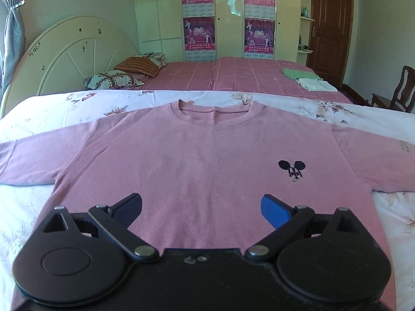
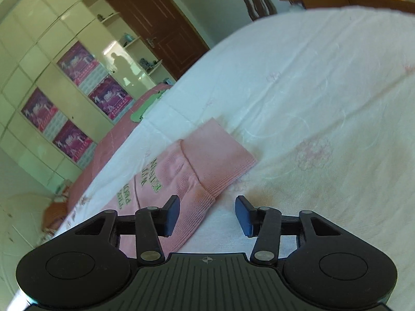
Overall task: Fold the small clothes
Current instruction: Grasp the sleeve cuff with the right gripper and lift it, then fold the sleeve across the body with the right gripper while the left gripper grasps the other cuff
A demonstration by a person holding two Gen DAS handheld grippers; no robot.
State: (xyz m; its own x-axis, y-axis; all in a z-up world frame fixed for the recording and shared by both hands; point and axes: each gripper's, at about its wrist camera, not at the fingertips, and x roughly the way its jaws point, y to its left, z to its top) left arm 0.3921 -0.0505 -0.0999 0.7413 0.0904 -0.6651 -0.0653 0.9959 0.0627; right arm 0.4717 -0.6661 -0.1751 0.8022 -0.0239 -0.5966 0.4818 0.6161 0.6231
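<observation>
A pink long-sleeved sweater (image 1: 207,160) lies flat and face up on the white floral sheet (image 1: 52,106), neck away from me, with a small black mouse emblem (image 1: 291,169) on its chest. My left gripper (image 1: 202,207) is open and empty, hovering over the sweater's lower body. In the right wrist view, the sweater's right sleeve (image 2: 197,165) with green lettering and a ribbed cuff lies on the sheet. My right gripper (image 2: 207,215) is open, with the cuff's edge between its fingers and the left finger over the sleeve. Neither gripper holds cloth.
Beyond the sheet lies a pink checked bedspread (image 1: 233,75) with pillows (image 1: 111,80) at the left and folded green and white clothes (image 1: 308,79) at the right. A cream headboard (image 1: 70,57), wardrobe (image 1: 220,15), brown door (image 1: 329,23) and wooden chair (image 1: 399,90) surround the bed.
</observation>
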